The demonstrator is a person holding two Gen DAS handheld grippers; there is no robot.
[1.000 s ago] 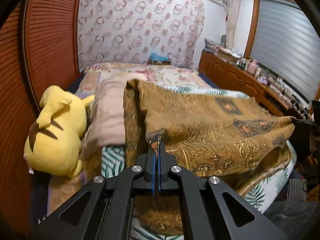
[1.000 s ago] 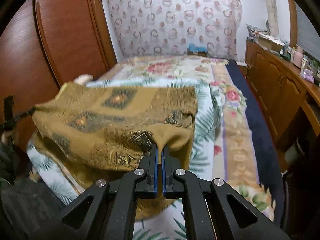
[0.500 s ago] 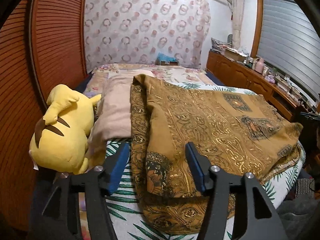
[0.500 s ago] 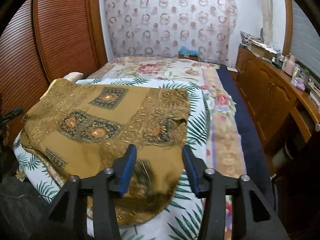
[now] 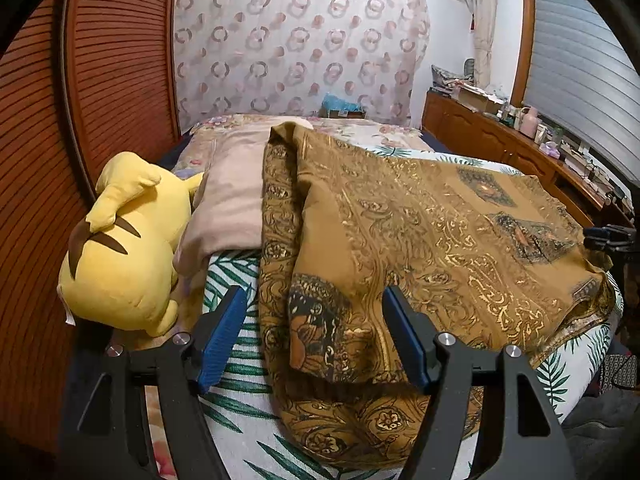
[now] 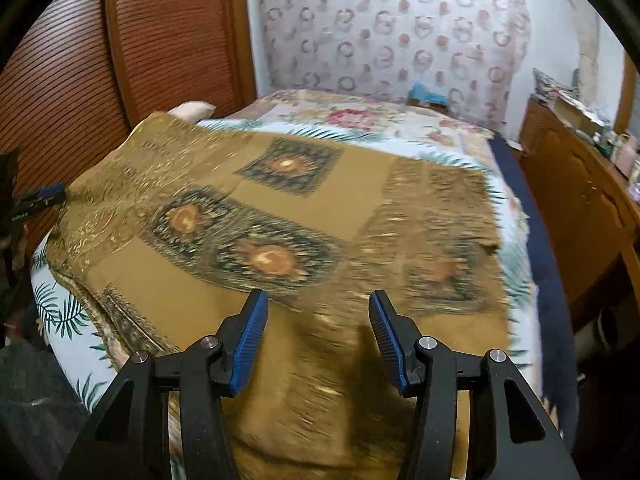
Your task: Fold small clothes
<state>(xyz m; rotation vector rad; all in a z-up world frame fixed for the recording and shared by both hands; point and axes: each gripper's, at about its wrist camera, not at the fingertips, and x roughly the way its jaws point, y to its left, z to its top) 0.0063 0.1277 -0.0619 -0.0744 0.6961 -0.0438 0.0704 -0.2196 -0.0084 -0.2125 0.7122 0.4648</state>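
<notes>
Across the leaf-print bed (image 5: 240, 412) lay the folded brown patterned garment (image 5: 420, 248), just beside a beige pillow (image 5: 236, 200) and a yellow plush toy (image 5: 124, 248). Left gripper (image 5: 314, 338) and right gripper (image 6: 318, 338) hung over the garment's near edge, fingers spread, holding nothing.

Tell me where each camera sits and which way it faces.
Left wrist: behind the open left gripper, facing up the bed past the yellow plush.
Right wrist: behind the open right gripper, facing the curtain.
Shared: brown patterned garment, folded on the leaf-print sheet.
</notes>
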